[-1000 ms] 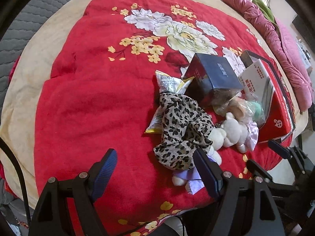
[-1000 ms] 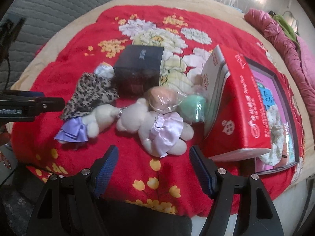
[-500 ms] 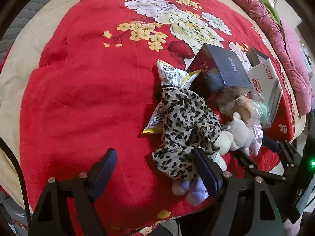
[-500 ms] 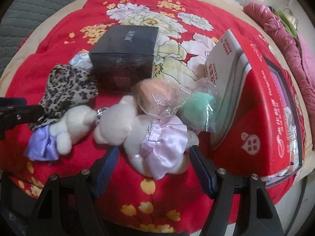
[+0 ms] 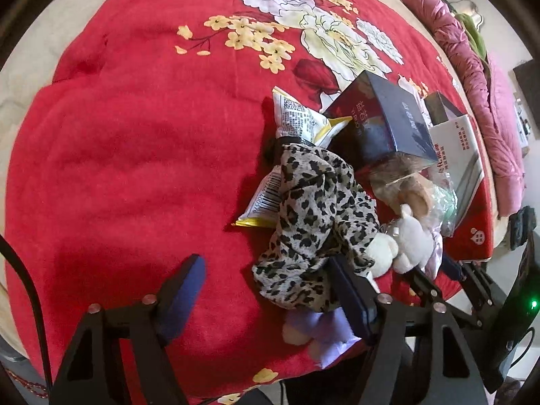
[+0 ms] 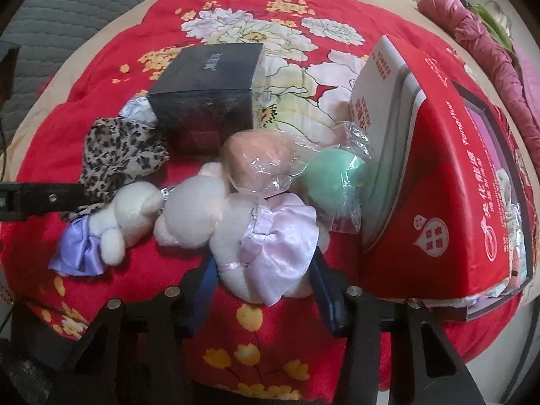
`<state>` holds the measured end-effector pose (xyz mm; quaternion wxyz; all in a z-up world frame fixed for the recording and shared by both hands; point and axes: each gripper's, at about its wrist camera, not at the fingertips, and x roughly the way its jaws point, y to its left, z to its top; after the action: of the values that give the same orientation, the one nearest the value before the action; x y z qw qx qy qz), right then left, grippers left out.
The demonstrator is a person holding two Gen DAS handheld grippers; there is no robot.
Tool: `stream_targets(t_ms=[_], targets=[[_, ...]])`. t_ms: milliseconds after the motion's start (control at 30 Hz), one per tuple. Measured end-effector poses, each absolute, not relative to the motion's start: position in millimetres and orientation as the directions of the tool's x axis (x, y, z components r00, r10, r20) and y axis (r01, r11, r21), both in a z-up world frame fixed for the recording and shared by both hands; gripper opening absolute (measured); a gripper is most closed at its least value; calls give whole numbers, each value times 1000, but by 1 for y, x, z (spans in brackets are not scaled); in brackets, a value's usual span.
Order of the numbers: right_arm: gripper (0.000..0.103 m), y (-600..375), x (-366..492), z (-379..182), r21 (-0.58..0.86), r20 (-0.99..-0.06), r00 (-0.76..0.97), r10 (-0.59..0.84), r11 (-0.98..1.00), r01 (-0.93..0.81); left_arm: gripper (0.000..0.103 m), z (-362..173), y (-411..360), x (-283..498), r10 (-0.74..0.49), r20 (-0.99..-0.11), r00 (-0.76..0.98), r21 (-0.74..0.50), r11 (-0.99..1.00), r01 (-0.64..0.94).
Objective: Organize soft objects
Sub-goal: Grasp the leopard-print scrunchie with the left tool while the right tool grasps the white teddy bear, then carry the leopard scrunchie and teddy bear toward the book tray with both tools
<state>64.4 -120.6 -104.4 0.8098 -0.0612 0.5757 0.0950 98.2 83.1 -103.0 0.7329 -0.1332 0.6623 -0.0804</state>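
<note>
Red floral blanket (image 6: 101, 128) underlies everything. Right gripper (image 6: 261, 270), jaws just closing, brackets the pink-dressed plush bear (image 6: 270, 243): light, squashy; grip its body. Left gripper (image 5: 266, 290), narrowing, stands unclenched beside the leopard-print cloth (image 5: 314, 209).

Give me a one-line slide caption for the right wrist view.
Right gripper closing around plush bear in pink dress on red floral blanket.
</note>
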Motion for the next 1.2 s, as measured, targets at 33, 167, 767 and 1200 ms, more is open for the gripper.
stream_targets(t_ms=[33,167,767,1200], targets=[[51,-122,63,-102,25,-944,316,96,974,-224,67,-104,84,98,-306,-946,108,-313,948,-62],[51,-127,53,-95,58,-941,314,127,974,-219,40,-108,87,97,-368,-925,93,-376,923,-83],[49,-132,37,-66,158,-911,343,228,963,-219,8,-65,95,90,-450,-866,219,-473,879,-64],[48,-150,39,-33,180,-867,438,237,969,-169,8,-7,74,82,-370,-871,323,-376,925,47]])
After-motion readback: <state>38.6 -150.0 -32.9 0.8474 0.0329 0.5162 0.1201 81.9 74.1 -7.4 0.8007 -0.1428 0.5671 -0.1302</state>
